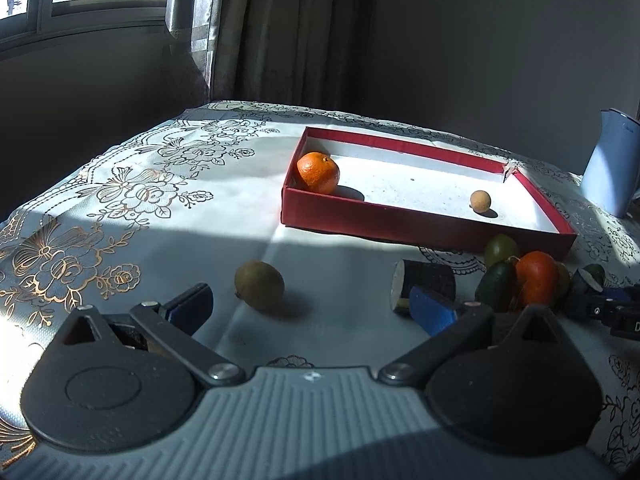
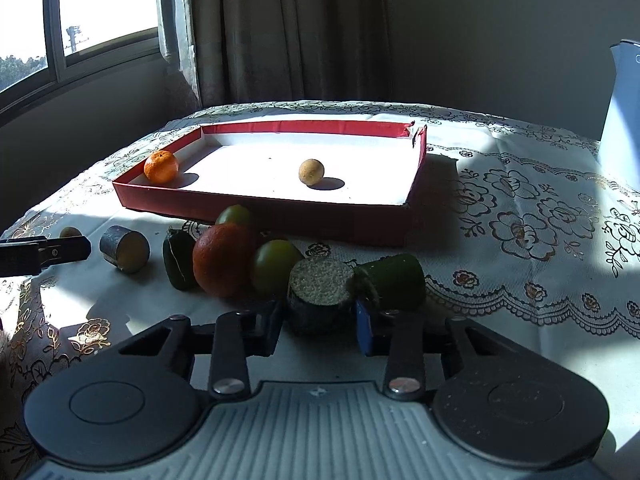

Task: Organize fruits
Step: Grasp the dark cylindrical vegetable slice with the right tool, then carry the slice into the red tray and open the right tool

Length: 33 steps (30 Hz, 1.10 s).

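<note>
Our right tongs [image 2: 320, 330] stand spread around the dark cut cylinder [image 2: 320, 300], its pale end facing us, on the tabletop [image 2: 520, 240] just short of the red tray [image 2: 280, 208]; our left tongs [image 1: 308, 308] gape empty, a green fruit [image 1: 259, 285] ahead.

Tablecloth [image 2: 520, 216]: pale cloth printed with glinting metallic-gold flowers and a scalloped lace-like edge; tray [image 2: 280, 216]: matt red card-like walls around a white, papery floor. Mandarin [image 1: 318, 172] and larger orange [image 2: 222, 260]: dimpled, slightly glossy peel; green citrus [image 2: 276, 266]: smooth and shiny; small tan fruit [image 2: 311, 172]: dull and rough; dark cut piece [image 2: 320, 294]: coarse, grainy pale face. Gripper bodies: matt black plastic links with bright metal rivets on ribbed grey plastic, with blue pads [image 1: 434, 310] on the fingers.
</note>
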Available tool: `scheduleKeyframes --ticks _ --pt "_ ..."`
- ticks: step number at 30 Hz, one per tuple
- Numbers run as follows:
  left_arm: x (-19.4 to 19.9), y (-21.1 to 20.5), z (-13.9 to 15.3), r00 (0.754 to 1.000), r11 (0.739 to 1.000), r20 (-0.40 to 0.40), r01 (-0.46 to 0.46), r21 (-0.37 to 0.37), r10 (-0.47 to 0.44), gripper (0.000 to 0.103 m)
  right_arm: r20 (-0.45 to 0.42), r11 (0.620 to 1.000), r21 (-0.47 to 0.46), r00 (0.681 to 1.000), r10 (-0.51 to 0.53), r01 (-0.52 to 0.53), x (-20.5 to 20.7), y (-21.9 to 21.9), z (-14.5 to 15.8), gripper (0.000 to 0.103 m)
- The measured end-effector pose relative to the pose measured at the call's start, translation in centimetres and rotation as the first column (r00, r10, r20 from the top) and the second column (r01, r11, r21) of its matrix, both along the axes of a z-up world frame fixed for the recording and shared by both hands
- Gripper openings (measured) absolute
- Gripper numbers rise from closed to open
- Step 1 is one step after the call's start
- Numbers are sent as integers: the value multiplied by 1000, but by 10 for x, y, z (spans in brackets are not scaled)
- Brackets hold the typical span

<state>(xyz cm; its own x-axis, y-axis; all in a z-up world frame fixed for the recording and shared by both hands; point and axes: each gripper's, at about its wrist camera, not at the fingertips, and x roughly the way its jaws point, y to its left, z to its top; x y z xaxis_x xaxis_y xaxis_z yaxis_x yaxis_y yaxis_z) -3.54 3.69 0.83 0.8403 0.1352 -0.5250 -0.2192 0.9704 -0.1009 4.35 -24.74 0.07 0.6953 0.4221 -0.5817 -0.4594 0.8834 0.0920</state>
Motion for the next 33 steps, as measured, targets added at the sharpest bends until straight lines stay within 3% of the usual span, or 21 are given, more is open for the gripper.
scheduleKeyframes --ticks 7,16,33 --pt "2 -1 -1 1000 1000 -15 -5 10 5 103 49 999 46 999 24 -26 -15 -5 8 34" --pt "2 -1 -2 1000 1000 -21 -9 14 9 103 193 995 88 981 20 -38 -36 -11 40 32" --pt "3 0 -3 1000 1000 -26 -3 13 4 103 320 999 0 946 51 -54 0 14 65 31"
